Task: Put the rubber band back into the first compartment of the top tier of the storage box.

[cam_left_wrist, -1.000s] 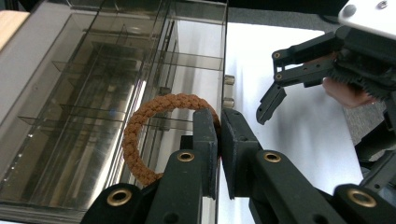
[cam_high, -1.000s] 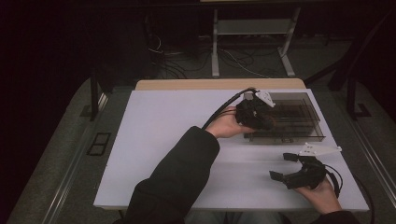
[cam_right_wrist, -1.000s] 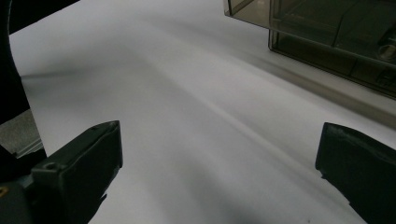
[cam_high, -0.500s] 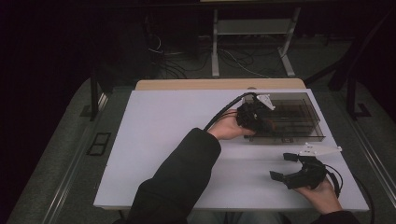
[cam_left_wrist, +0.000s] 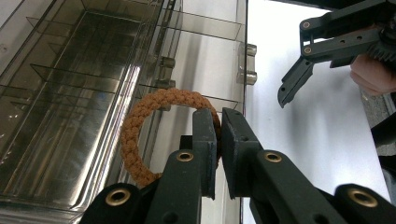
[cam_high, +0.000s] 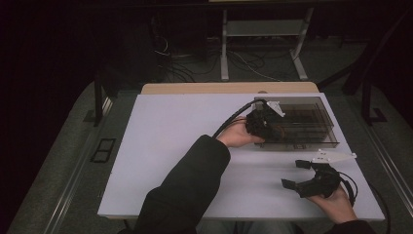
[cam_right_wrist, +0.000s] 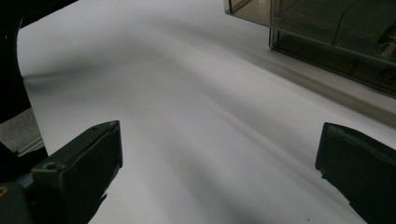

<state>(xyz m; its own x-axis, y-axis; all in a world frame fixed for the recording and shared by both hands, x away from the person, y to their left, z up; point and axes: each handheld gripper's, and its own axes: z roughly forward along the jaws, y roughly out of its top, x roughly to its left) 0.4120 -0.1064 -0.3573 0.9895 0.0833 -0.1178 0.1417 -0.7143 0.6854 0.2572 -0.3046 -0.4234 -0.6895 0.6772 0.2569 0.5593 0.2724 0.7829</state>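
Left gripper [cam_left_wrist: 218, 140] clamped on a braided orange rope ring [cam_left_wrist: 140, 121], loop bulging toward upper left of the jaws, over the smoky clear divided organizer box [cam_left_wrist: 70, 84]. Right gripper [cam_high: 298, 174] spread wide, lower right, above white table [cam_high: 170, 136], holding nothing.

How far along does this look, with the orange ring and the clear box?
Done: the left tool has picked up the braided orange ring and carried it to the clear divided box. In hand: the ring, pinched over the box's edge. Left: releasing it into a compartment. The right tool waits open and empty over the table.
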